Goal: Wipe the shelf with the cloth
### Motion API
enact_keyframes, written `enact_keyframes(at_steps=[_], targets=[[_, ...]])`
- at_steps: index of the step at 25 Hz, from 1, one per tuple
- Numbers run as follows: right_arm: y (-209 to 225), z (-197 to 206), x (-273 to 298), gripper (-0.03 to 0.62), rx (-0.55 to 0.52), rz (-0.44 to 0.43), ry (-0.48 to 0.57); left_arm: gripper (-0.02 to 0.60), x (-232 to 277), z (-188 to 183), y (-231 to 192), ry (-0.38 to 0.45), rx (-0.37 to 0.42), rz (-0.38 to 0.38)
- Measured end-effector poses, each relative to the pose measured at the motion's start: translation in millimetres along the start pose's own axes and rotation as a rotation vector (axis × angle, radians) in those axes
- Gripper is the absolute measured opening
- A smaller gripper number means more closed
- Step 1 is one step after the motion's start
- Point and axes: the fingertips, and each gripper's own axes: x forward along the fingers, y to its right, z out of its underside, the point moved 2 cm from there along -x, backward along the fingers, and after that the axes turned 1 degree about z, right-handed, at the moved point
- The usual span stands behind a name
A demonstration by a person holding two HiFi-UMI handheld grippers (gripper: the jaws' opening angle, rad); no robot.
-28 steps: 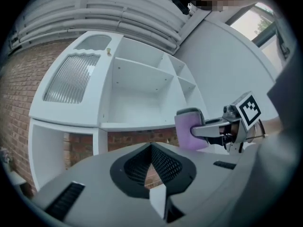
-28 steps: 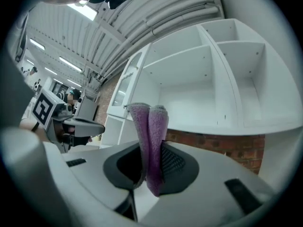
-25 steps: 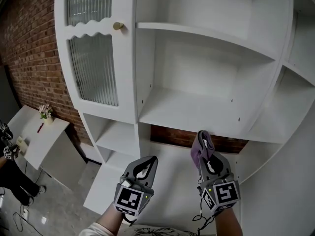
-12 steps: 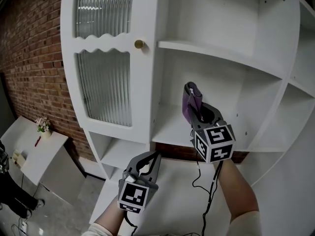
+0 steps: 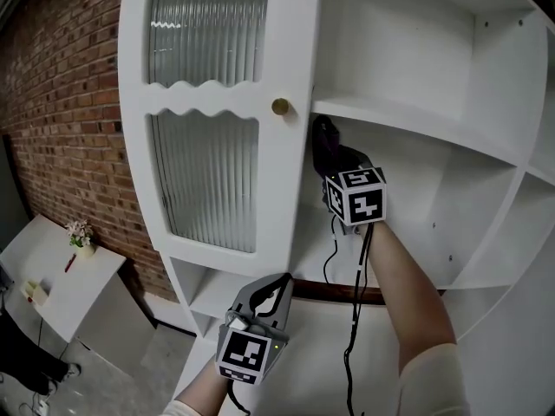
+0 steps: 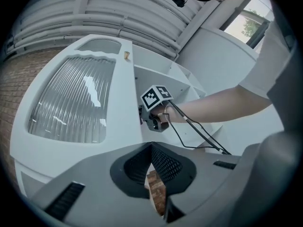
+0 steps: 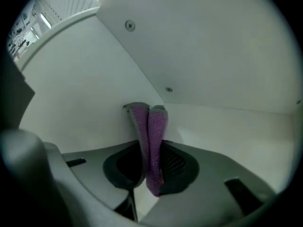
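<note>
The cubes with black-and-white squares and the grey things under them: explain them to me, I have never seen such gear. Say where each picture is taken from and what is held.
No robot here: a person holds hand tongs in each hand, and the marked cubes are part of them. The head view comes from a camera on the person's head, looking at a white shelf unit with a ribbed glass door beside a brick wall. The other two pictures come from cameras riding on the tongs, looking along their jaws. The right tongs are shut on a purple cloth, held up inside a compartment beside the door; whether the cloth touches the white surface I cannot tell. The left tongs hang lower, shut on nothing. The shelves shown hold nothing.
</note>
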Motion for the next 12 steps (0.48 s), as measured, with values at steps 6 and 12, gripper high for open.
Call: enact_keyframes(at_steps=[6, 12], targets=[[7.3, -4.1, 34.0, 0.078, 0.045, 0.014, -0.012, 0.014, 1.2, 4.5, -2.9, 0.001, 0.007, 0.020], [15.3, -5.1, 38.7, 0.080, -0.037, 0.076, -0.028, 0.014, 5.7, 9.1, 3.3, -0.005, -0.002, 0.039]])
